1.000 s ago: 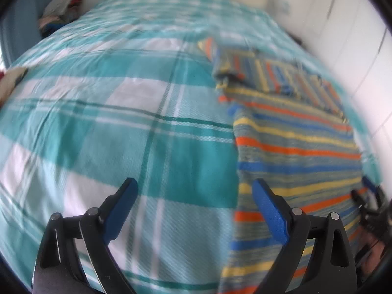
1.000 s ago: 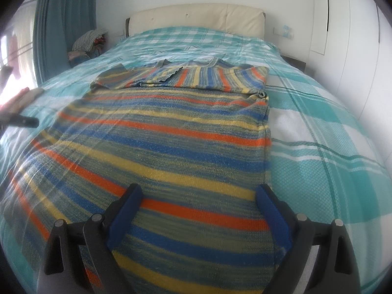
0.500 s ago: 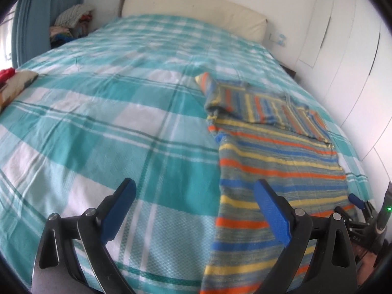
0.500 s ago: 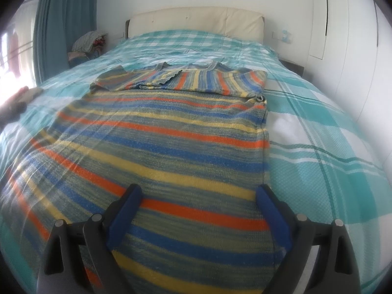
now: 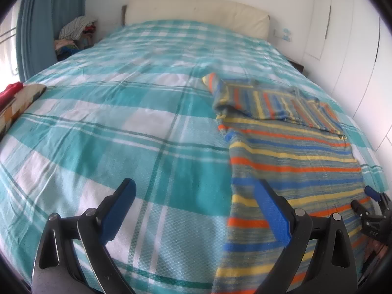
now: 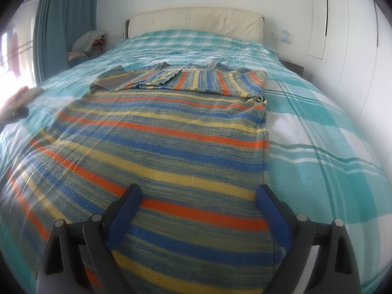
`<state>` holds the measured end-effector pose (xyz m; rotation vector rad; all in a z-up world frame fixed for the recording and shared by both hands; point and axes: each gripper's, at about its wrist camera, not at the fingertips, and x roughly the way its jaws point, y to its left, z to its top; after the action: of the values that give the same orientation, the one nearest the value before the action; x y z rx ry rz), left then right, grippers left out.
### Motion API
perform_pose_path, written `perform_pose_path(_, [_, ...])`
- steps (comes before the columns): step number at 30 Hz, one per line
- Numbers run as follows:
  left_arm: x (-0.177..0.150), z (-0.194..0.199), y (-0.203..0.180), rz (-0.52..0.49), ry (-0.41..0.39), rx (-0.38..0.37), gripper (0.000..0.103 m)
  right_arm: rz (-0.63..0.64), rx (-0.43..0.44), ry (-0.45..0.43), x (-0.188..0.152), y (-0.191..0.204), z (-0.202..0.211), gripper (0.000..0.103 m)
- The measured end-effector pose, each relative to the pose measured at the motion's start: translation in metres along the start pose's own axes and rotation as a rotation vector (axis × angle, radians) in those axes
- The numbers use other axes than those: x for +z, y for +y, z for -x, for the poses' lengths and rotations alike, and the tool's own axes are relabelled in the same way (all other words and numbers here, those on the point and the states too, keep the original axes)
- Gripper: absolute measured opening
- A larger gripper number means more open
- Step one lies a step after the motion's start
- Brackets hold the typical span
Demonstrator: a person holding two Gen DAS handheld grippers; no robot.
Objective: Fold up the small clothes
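Note:
A knit sweater striped in orange, blue, yellow and grey-green (image 6: 171, 142) lies flat on the bed, its sleeves folded across the chest at the far end (image 6: 186, 80). In the left wrist view it lies at the right (image 5: 294, 156). My left gripper (image 5: 193, 196) is open and empty, over the bedspread just left of the sweater's near left edge. My right gripper (image 6: 198, 201) is open and empty, low over the sweater's near hem. It also shows at the right edge of the left wrist view (image 5: 370, 208).
The bed has a teal and white plaid bedspread (image 5: 110, 127) and a cream headboard (image 6: 196, 22). A pile of clothes (image 5: 76, 31) sits by the teal curtain (image 6: 61, 24). Folded items (image 5: 14, 100) lie at the bed's left edge. White wardrobe doors (image 6: 343, 24) stand at the right.
The left gripper has pulled back and tilted up, so more of the bed and headboard shows. The right gripper has barely moved. Both stay open.

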<state>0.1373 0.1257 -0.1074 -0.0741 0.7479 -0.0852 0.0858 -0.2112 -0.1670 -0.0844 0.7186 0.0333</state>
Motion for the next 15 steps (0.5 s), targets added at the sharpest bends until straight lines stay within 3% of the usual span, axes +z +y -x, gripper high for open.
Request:
perform_pose_path(2, [0.002,0.002,0.001,-0.003,-0.01,0.004,0.098,0.0,0.008,-0.002,0.002,-0.001,0.004,0.093])
perform_pose_path(6, [0.006,0.005,0.012,0.022,-0.023,0.029,0.098,-0.04,0.148,0.039,0.033,-0.006,0.028,0.093])
perform_pose_path(9, [0.009,0.004,0.019,0.069,-0.016,-0.001,0.098,-0.114,0.295,0.027,0.089,-0.014,0.044,0.093])
perform_pose_path(12, [0.011,0.0,0.02,0.092,-0.006,-0.028,0.098,-0.207,0.418,0.075,0.149,-0.021,0.014,0.091])
perform_pose_path(13, [0.011,-0.001,0.018,0.087,-0.004,-0.026,0.098,-0.243,0.444,0.095,0.164,-0.023,-0.003,0.088])
perform_pose_path(15, [0.01,-0.003,0.015,0.07,-0.003,-0.014,0.098,-0.327,0.481,0.183,0.193,-0.026,-0.057,0.062])
